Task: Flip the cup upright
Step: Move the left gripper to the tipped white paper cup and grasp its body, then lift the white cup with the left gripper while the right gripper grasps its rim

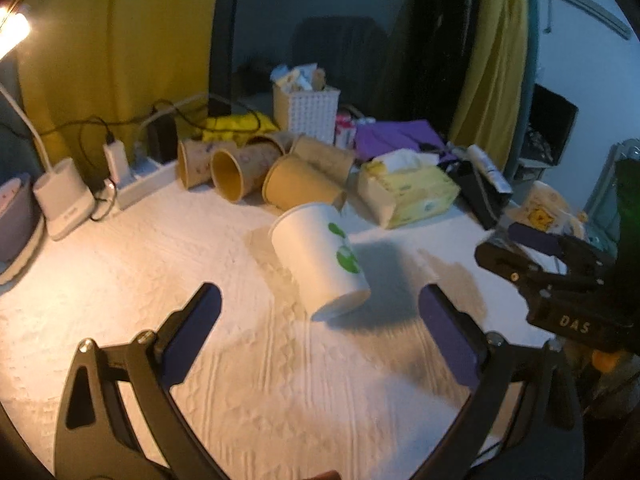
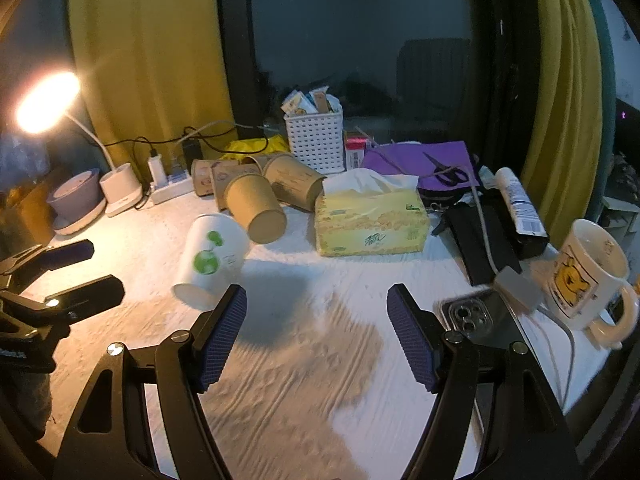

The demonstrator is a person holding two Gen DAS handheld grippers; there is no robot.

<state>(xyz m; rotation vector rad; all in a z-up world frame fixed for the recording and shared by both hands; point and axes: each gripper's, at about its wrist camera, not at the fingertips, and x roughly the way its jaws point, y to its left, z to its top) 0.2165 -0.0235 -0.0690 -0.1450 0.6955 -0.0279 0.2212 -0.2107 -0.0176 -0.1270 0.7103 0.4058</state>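
The white cup lies tipped on the counter, ahead of the left gripper, whose fingers gape wide and empty. The right gripper is likewise wide, empty. Approach step; next, close around the cup's wall.

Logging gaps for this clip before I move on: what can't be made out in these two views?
- White cup: in both views its opening faces away, so its inside is hidden.
- Brown cups: their printing is too blurred in both views to read.
- Mug: right wrist view, the handle is partly cut off by the fisheye edge.
- Phone: right wrist view, partly behind the right claw.
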